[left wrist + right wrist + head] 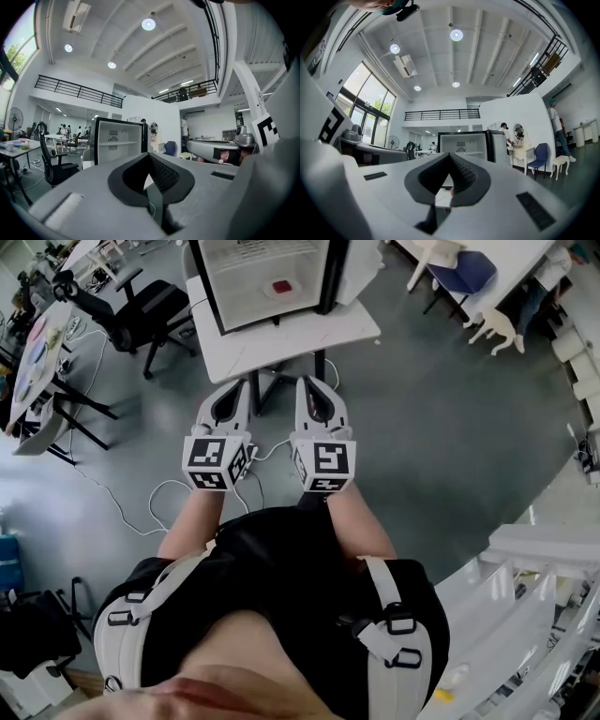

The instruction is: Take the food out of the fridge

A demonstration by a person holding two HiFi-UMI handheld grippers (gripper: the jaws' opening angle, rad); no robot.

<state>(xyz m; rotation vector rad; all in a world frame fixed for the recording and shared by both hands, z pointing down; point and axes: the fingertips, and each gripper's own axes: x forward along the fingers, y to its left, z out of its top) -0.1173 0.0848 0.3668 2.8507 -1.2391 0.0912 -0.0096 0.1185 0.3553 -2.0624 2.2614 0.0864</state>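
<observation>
A small black-framed fridge (267, 277) stands on a white table (281, 345) at the top of the head view, its white inside showing. A red piece of food (281, 287) lies on a shelf inside. My left gripper (232, 390) and right gripper (315, 388) are held side by side above the floor, short of the table, both pointing at the fridge. Each is shut with nothing in it. The left gripper view shows the fridge (119, 140) beyond the shut left gripper (149, 155); the right gripper view shows the fridge (471, 143) beyond the shut right gripper (450, 155).
A black office chair (141, 310) stands left of the table, with a cluttered desk (37, 362) further left. Cables (169, 493) trail over the grey floor. A blue chair (464, 273) is at the back right, and white railings (534, 577) at the lower right.
</observation>
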